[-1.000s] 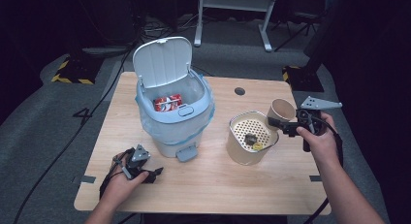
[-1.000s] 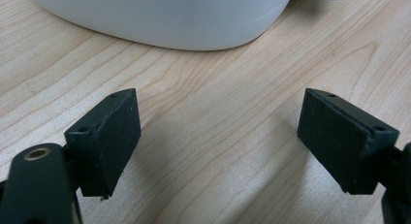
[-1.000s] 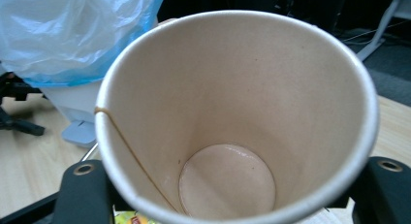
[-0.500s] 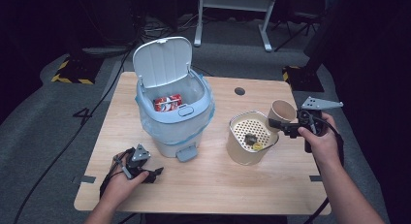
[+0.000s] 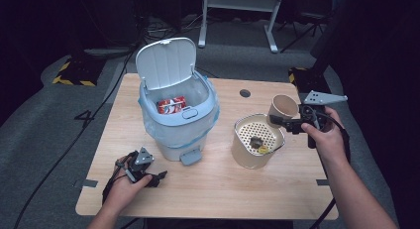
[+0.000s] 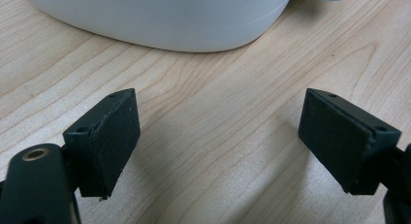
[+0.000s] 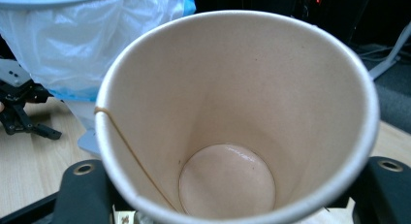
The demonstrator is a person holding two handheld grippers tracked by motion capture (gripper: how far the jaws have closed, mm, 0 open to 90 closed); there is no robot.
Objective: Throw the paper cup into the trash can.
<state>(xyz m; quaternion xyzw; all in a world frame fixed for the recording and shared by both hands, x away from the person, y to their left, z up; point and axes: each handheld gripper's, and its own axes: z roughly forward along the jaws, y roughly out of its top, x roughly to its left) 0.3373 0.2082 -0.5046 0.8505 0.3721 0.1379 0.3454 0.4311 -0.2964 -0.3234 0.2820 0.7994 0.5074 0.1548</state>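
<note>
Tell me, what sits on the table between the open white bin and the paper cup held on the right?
In the high view, a beige strainer bucket with scraps on its perforated insert stands between the bin and the paper cup, which the right gripper holds.

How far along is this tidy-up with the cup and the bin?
Done: the bin stands open with a red packet inside. In hand: the right gripper holds an empty paper cup tipped beside the strainer tub. Left: the cup probably goes in the bin; scraps remain in the strainer. The left gripper rests open.
</note>
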